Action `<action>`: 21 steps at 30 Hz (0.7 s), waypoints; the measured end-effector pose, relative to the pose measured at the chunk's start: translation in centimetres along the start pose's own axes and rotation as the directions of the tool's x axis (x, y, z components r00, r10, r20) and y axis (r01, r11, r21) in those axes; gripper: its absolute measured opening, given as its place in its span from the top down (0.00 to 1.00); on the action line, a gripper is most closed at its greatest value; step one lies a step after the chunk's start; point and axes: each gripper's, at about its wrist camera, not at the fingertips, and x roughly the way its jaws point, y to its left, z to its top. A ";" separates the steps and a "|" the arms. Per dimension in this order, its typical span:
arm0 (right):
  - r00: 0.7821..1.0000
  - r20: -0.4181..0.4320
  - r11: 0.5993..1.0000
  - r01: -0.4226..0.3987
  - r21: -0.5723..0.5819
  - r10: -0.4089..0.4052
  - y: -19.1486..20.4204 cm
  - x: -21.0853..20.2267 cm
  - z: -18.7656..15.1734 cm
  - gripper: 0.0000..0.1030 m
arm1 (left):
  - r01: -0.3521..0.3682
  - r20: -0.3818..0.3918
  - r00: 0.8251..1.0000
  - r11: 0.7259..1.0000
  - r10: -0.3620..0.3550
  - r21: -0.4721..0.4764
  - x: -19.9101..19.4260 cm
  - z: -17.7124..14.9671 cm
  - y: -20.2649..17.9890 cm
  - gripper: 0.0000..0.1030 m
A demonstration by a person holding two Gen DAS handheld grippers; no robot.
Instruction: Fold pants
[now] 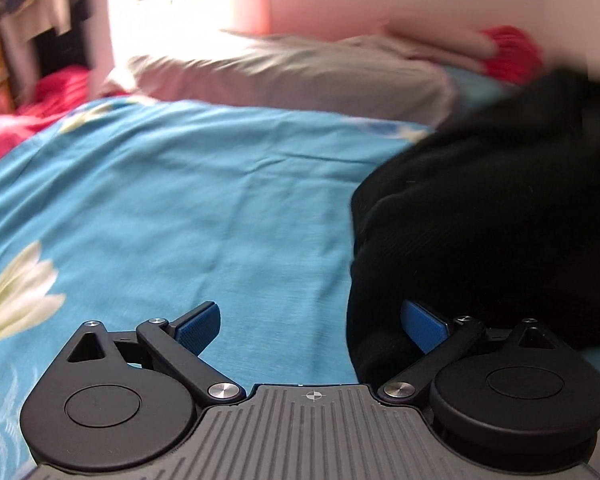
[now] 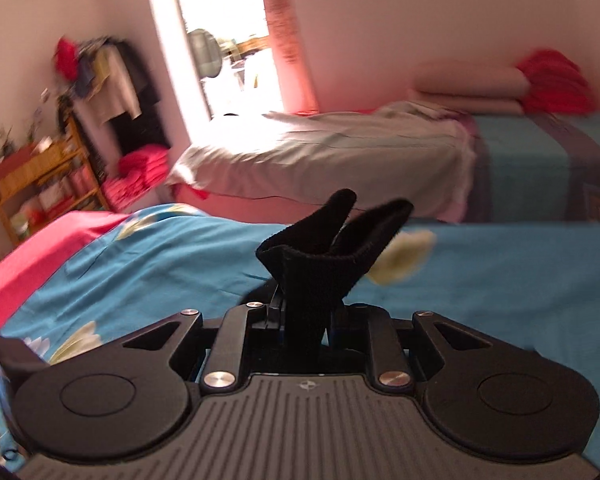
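Two claws, right claw (image 2: 306, 320) clamped on black pants (image 2: 320, 256), left claw (image 1: 312, 328) spread wide, pants just beside.

Home bedroom, blue floral bedspread (image 2: 500, 280) beneath the gripper, second bed (image 2: 340, 152) ahead, probably hanging clothes (image 2: 108, 76) far left

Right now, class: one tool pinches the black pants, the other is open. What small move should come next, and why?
Probably close the open left tool on the black pants bunched beside its right pad; only the right tool grips a hem, so the cloth cannot yet be spread over the blue sheet.
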 end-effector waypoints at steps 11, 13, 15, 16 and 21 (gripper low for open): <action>0.952 0.075 0.923 0.267 0.277 -0.298 -10.7 -5.5 -6.4 0.32 | 0.256 0.010 0.966 0.956 -0.260 0.141 -6.1 -0.4 2.8 0.00; 0.952 0.099 0.940 0.264 0.218 -0.290 -9.1 -5.0 -5.2 0.33 | 0.252 0.042 0.966 0.964 -0.256 0.087 -5.9 1.4 3.0 0.00; 0.952 0.129 0.957 0.261 0.126 -0.277 -6.0 -3.8 -4.5 0.33 | 0.219 0.070 0.973 0.975 -0.221 0.026 -4.8 3.3 2.6 0.00; 0.957 0.132 0.965 0.252 0.072 -0.260 -4.3 -2.9 -4.3 0.33 | 0.195 0.075 0.978 0.981 -0.195 -0.001 -3.9 4.2 2.2 0.00; 0.976 0.079 0.964 0.213 -0.159 -0.203 1.3 2.1 -5.3 0.38 | 0.149 -0.064 0.986 0.988 -0.152 -0.042 3.2 4.9 -0.7 0.00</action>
